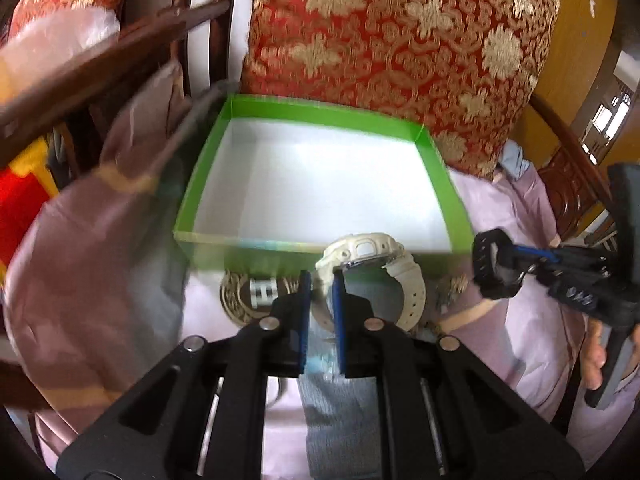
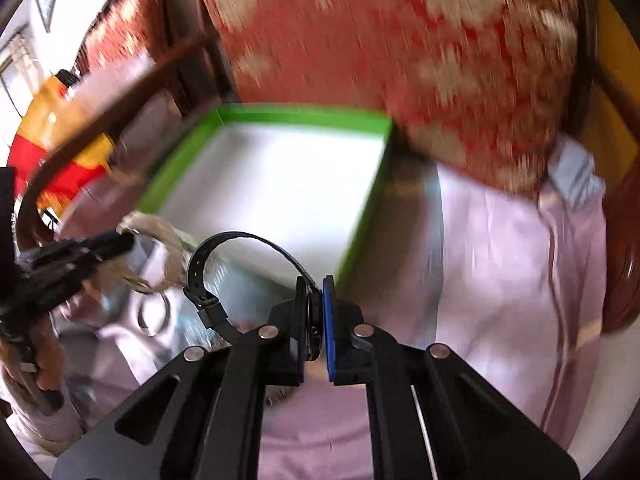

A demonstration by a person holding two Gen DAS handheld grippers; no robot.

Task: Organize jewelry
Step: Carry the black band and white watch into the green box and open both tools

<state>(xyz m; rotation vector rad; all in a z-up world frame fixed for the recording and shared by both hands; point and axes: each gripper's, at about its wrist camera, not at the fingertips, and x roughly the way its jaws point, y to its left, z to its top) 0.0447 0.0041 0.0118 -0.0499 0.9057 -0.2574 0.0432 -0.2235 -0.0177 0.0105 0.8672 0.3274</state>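
Both grippers are loaded and closing on the green box (image 1: 188, 200). The left gripper (image 1: 322, 280) pinches the white watch (image 1: 372, 254) by its strap, right at the box's near wall. The right gripper (image 2: 316, 286) clamps the black watch (image 2: 240, 242) between its pads, also just short of the box, though blur makes the exact grip point hard to read. This looks like the drop-off step. Next: carry each watch over the rim and release above the white floor, one at a time.
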